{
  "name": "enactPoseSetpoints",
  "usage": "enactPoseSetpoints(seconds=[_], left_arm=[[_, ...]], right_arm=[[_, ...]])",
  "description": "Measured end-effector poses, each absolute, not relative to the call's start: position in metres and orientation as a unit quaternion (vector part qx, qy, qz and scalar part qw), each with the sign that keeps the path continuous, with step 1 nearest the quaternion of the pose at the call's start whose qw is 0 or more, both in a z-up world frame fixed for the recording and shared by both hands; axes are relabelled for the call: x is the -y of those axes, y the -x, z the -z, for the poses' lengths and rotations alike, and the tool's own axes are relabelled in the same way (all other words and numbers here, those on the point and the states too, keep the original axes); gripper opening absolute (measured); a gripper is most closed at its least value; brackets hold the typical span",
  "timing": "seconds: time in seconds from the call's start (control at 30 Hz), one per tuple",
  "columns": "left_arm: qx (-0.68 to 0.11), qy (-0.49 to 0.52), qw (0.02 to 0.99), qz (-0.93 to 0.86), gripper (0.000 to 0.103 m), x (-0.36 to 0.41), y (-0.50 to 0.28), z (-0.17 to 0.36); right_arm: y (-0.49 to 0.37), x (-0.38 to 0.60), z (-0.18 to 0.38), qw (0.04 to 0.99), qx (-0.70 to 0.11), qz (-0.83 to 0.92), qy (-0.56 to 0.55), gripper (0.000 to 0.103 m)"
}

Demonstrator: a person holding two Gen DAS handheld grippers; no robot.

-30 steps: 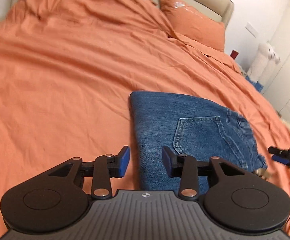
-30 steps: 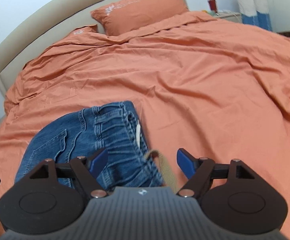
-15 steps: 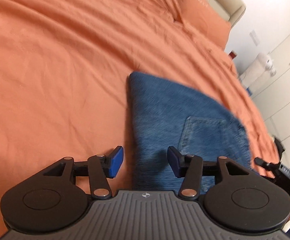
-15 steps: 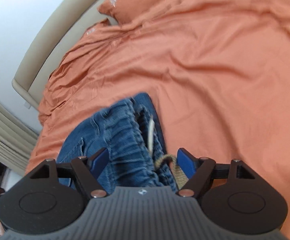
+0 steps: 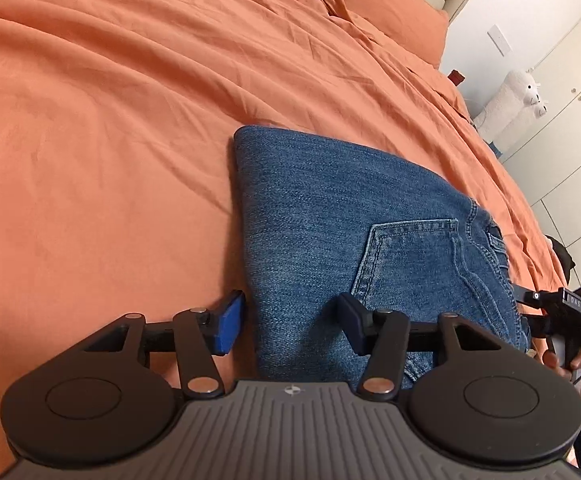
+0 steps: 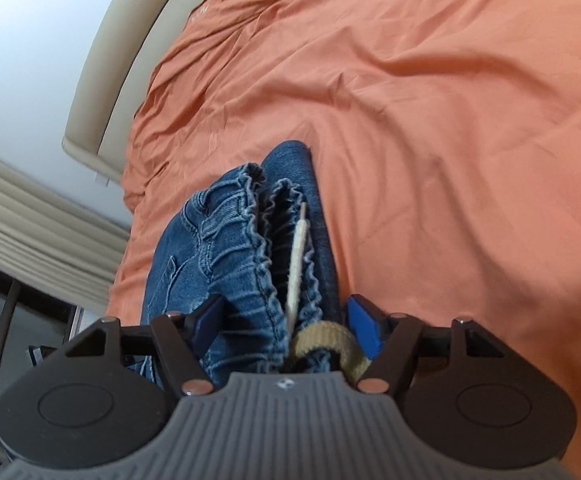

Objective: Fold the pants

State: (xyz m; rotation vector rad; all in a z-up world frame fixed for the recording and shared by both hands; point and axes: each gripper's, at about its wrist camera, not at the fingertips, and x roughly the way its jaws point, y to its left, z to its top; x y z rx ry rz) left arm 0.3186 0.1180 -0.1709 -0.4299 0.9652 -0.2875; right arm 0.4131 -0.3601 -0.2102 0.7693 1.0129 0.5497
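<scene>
Straddling the two short ends of a folded pair of jeans (image 5: 330, 216) on an orange bedspread (image 5: 110, 120), I bring both grippers in low for what I judge to be the last step: a lift or a final fold of the already compact bundle. The left gripper (image 5: 290, 324) has its blue pads spread apart, one on the bedspread side of the folded edge, the other over the denim near the back pocket (image 5: 410, 256); nothing is pinched yet. The right gripper (image 6: 286, 324) is likewise spread, its pads on either side of the gathered waistband (image 6: 250, 240), with a tan drawstring loop (image 6: 326, 340) lying between them. I cannot tell whether either pad touches cloth. Both tools point roughly along the bed surface, tilted down toward it. Next, I judge, each gripper must slide further over all layers and close squarely, or the stack will splay. The right gripper's body shows at the left view's far edge.
</scene>
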Motion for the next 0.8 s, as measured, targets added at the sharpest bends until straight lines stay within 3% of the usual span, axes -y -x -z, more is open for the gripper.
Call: enactPoseSetpoints(seconds=[0.17,0.37,0.6,0.8], left_arm=[[-0.458,0.201,0.854,0.14,0.056,-0.115,-0.32,0.17],[-0.458,0.199,0.854,0.147,0.042,-0.113,-0.32,0.17],[-0.451,0.216,0.853,0.153,0.017,-0.113,-0.317,0.17],[-0.434,0.216,0.863,0.14,0.008,-0.11,-0.312,0.161]], right_arm=[[-0.429,0.358,0.212,0.751,-0.487,-0.26,-0.361,0.056],[-0.432,0.351,0.208,0.749,-0.497,-0.262,-0.35,0.038],[-0.428,0.342,0.191,0.767,-0.501,-0.244,-0.317,0.029],[-0.426,0.328,0.159,0.787,-0.498,-0.244,-0.272,0.021]])
